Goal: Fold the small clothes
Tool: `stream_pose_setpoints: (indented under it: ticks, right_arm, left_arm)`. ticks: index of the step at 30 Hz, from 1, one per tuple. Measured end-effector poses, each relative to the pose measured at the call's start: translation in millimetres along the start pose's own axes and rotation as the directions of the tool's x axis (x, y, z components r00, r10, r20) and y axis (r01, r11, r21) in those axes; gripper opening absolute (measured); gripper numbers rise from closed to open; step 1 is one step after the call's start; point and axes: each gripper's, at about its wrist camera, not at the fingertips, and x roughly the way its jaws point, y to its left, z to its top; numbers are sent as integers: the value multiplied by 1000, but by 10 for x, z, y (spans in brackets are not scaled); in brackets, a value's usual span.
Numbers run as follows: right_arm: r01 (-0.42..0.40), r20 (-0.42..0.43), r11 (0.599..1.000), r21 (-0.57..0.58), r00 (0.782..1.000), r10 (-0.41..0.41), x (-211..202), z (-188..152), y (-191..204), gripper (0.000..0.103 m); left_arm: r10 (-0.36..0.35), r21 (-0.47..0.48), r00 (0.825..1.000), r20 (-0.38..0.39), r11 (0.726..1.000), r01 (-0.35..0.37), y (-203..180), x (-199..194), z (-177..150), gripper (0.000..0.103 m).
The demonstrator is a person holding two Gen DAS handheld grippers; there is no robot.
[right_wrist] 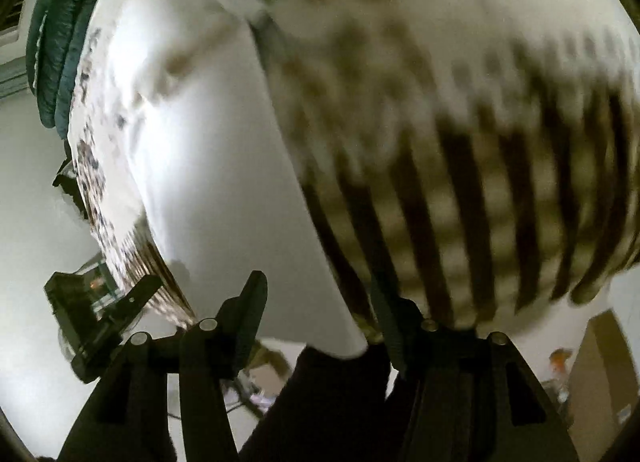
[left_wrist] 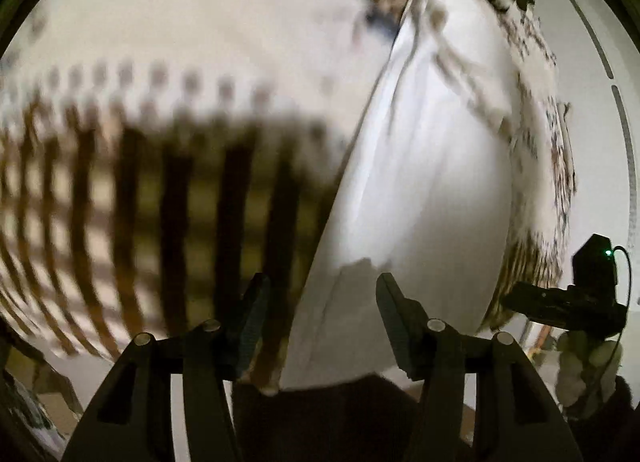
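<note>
A white garment (left_wrist: 420,189) lies on a cream cloth with brown stripes (left_wrist: 168,213); both views are blurred by motion. My left gripper (left_wrist: 320,302) is open, its jaws wide apart over the garment's near edge. In the right wrist view the same white garment (right_wrist: 216,197) lies left of the striped cloth (right_wrist: 480,189). My right gripper (right_wrist: 316,302) is open, its jaws apart over the garment's near edge. Nothing is held by either. The right gripper also shows in the left wrist view (left_wrist: 568,298), the left gripper in the right wrist view (right_wrist: 100,314).
A dark teal padded item (right_wrist: 60,41) lies at the far end of the surface. A patterned cloth edge (left_wrist: 556,165) runs beside the garment. White wall (left_wrist: 600,101) and floor clutter (right_wrist: 592,374) lie beyond.
</note>
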Motion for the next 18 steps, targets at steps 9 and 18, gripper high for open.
stream_pose_setpoints:
  ticks: [9, 18]
  right_arm:
    - [-126, -35, 991, 48, 991, 128, 638, -327, -323, 56]
    - [-229, -16, 973, 30, 973, 230, 551, -532, -134, 4]
  left_arm:
    - [-19, 43, 1000, 10, 999, 19, -29, 224, -249, 12]
    - [-65, -89, 995, 72, 994, 71, -95, -176, -384, 3]
